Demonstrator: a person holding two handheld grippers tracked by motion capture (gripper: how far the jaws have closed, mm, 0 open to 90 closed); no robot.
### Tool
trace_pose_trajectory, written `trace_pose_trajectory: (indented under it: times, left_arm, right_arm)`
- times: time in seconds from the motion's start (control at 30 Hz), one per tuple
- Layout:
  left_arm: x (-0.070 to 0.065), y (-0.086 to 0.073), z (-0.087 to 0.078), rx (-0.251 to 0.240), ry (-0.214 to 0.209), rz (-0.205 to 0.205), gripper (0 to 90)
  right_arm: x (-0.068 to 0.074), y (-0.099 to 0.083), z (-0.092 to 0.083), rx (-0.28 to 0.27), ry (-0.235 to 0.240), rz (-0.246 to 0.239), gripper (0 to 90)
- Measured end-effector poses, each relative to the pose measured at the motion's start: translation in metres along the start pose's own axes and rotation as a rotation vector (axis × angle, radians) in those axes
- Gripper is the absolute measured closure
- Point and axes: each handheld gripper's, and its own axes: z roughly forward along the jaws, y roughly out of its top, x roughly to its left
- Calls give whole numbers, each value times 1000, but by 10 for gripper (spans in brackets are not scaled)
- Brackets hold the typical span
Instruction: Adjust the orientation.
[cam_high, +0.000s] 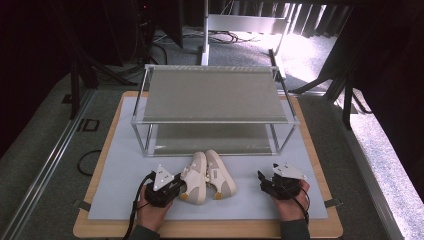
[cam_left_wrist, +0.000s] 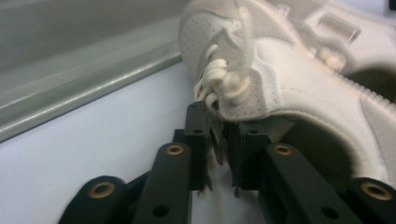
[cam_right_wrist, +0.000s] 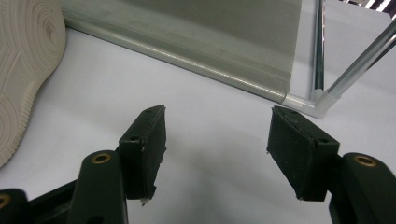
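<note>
Two white sneakers lie side by side on the pale mat, just in front of a metal rack. My left gripper (cam_high: 181, 184) is at the left sneaker (cam_high: 195, 177), on its left side. In the left gripper view, my left gripper (cam_left_wrist: 219, 140) has its jaws pressed together on a thin edge of that sneaker (cam_left_wrist: 299, 79), below its laces. The right sneaker (cam_high: 220, 174) lies tipped, and its ribbed sole (cam_right_wrist: 23, 70) faces the right gripper view. Off to that sneaker's right, my right gripper (cam_high: 262, 181) rests on the mat. Nothing is between the wide-apart jaws of my right gripper (cam_right_wrist: 217, 140).
The two-shelf rack (cam_high: 215, 120) stands at the back of the mat (cam_high: 120, 175), its lower shelf (cam_right_wrist: 187, 37) close behind the sneakers. A chrome leg (cam_right_wrist: 322, 56) rises at its front right corner. The mat lies on a wooden board (cam_high: 330, 230).
</note>
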Motion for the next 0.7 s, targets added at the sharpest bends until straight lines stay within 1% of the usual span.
trace_pose_trajectory:
  times: [0.07, 0.1, 0.17, 0.27, 0.3, 0.37, 0.43, 0.47, 0.5, 0.53, 0.57, 0.6, 0.63, 0.7]
  left_arm:
    - [-2, 2, 1, -7, 20, 11, 811]
    - [-2, 3, 1, -8, 22, 16, 815]
    - [-2, 5, 0, -18, 22, 11, 821]
    - [3, 8, -9, -50, 15, -11, 829]
    - [3, 8, -9, -50, 15, -11, 829]
    - [5, 11, -13, -55, 36, -8, 830]
    - [6, 13, -15, -59, 44, -8, 832]
    - [8, 13, -18, -55, 70, -3, 832]
    - [8, 13, -18, -55, 70, -3, 832]
    - [10, 13, -21, -54, 89, -9, 832]
    - [10, 13, -21, -54, 89, -9, 832]
    - [12, 13, -24, -55, 103, -24, 832]
    - [12, 13, -24, -55, 103, -24, 832]
    - [14, 14, -26, -60, 120, -24, 832]
  right_arm:
    - [0, 0, 0, -1, 0, -2, 366]
    - [0, 0, 0, -1, 0, -2, 366]
    - [0, 0, 0, -2, -1, -1, 366]
    - [0, 0, -1, -3, -1, -2, 366]
    - [0, 0, -1, -3, -1, -2, 366]
    - [0, 0, 0, -3, 1, -4, 366]
    - [1, 0, 0, -2, 1, -5, 367]
    - [1, 0, 0, -1, 0, -5, 366]
    - [1, 0, 0, -1, 0, -5, 366]
    - [2, 1, 0, -2, 1, -6, 366]
    - [2, 1, 0, -2, 1, -6, 366]
    - [3, 1, 0, -3, 4, -8, 367]
    - [3, 1, 0, -3, 4, -8, 367]
    - [4, 2, 0, -4, 6, -11, 367]
